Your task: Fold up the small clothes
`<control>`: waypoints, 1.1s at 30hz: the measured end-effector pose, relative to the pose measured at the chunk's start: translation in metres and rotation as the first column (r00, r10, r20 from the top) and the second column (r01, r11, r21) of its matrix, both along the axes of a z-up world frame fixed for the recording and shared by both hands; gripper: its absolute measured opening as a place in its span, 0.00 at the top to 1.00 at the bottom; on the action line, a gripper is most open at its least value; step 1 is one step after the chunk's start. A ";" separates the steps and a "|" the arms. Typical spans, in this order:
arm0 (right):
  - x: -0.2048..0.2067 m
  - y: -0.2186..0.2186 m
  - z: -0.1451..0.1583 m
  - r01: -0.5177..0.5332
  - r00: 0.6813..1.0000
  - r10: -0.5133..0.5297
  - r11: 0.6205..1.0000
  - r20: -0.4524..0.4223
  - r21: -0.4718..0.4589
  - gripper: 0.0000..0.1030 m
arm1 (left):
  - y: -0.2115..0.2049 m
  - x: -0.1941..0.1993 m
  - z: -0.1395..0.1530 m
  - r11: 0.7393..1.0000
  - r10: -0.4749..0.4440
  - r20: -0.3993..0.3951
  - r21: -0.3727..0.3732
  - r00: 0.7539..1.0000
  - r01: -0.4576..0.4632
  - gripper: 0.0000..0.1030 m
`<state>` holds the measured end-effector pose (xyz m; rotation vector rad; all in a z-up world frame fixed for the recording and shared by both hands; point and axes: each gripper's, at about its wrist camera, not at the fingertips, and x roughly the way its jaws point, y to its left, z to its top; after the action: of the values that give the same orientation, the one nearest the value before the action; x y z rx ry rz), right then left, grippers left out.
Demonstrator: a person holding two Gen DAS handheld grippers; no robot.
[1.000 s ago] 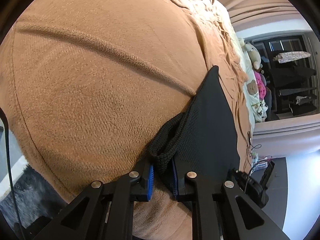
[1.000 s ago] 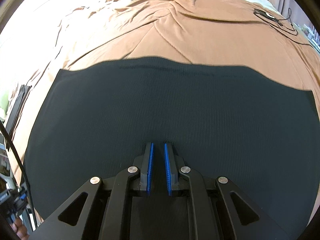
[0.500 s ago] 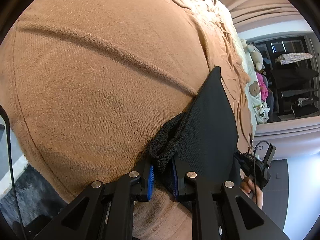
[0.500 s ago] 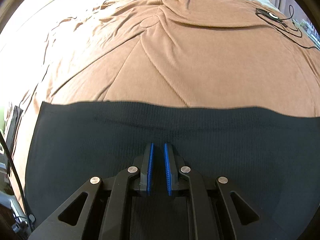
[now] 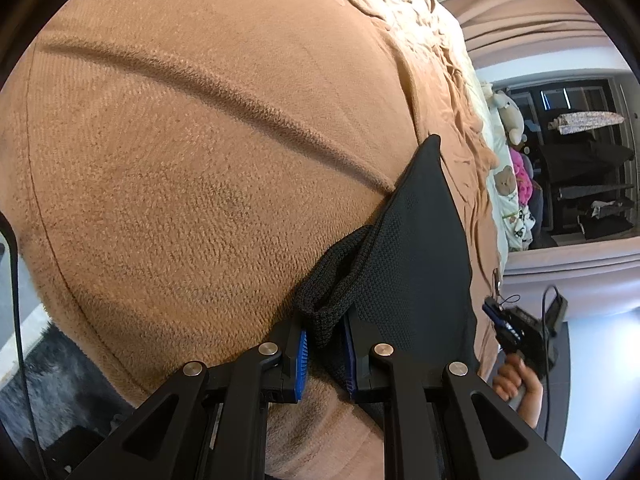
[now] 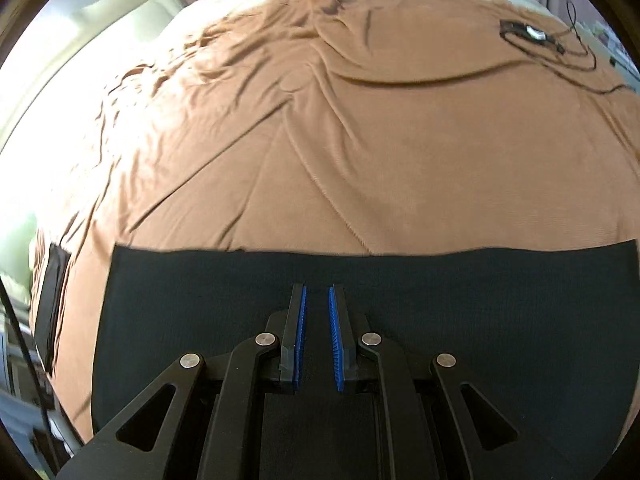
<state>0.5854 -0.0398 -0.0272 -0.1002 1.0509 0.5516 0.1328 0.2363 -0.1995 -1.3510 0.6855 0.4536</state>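
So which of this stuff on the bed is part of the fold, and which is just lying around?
In the job:
black knit garment
left gripper, shut on its corner
right gripper, over it

Lying about:
brown blanket
black device with cable
stuffed toys

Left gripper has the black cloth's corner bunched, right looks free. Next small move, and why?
Probably bring the right gripper down onto the black garment and close: its jaws stand slightly apart above the flat cloth, holding nothing, while the left gripper pinches a bunched corner on the brown blanket.
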 end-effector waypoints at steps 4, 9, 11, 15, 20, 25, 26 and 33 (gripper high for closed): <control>-0.030 -0.019 0.008 -0.025 1.000 0.025 1.000 0.002 0.003 0.92 | 0.001 -0.003 -0.001 1.000 0.004 0.029 -0.021 1.000 -0.003 0.88; -0.074 -0.050 0.003 -0.042 0.998 0.042 0.999 -0.047 0.012 0.92 | 0.003 -0.006 0.001 0.999 -0.009 0.094 -0.041 0.996 0.013 0.96; -0.090 -0.059 0.001 -0.047 0.997 0.048 0.999 -0.053 0.013 0.92 | 0.002 -0.007 0.009 0.999 -0.020 0.138 -0.032 0.990 0.025 0.96; -0.118 -0.076 -0.003 -0.055 0.996 0.057 0.998 -0.068 0.030 0.92 | 0.002 -0.006 0.025 0.999 -0.040 0.217 -0.027 0.975 0.047 0.96; -0.153 -0.091 -0.013 -0.047 0.996 0.050 0.998 -0.075 0.042 0.92 | 0.000 0.000 0.047 0.997 -0.073 0.294 -0.017 0.953 0.082 0.96; -0.176 -0.101 -0.023 -0.054 0.993 0.060 0.997 -0.097 0.058 0.92 | -0.003 0.009 0.067 0.994 -0.104 0.348 -0.003 0.932 0.112 0.96; -0.180 -0.100 -0.026 -0.061 0.993 0.066 0.997 -0.097 0.056 0.92 | -0.005 0.011 0.071 0.993 -0.111 0.357 0.001 0.928 0.118 0.96; -0.201 -0.102 -0.047 -0.071 0.990 0.079 0.995 -0.114 0.065 0.92 | -0.011 0.019 0.093 0.989 -0.142 0.379 0.026 0.914 0.143 0.96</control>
<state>0.3839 -0.1416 -0.0742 -0.0548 1.1466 0.6633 0.1519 0.2250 -0.1063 -1.3316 0.4563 0.0660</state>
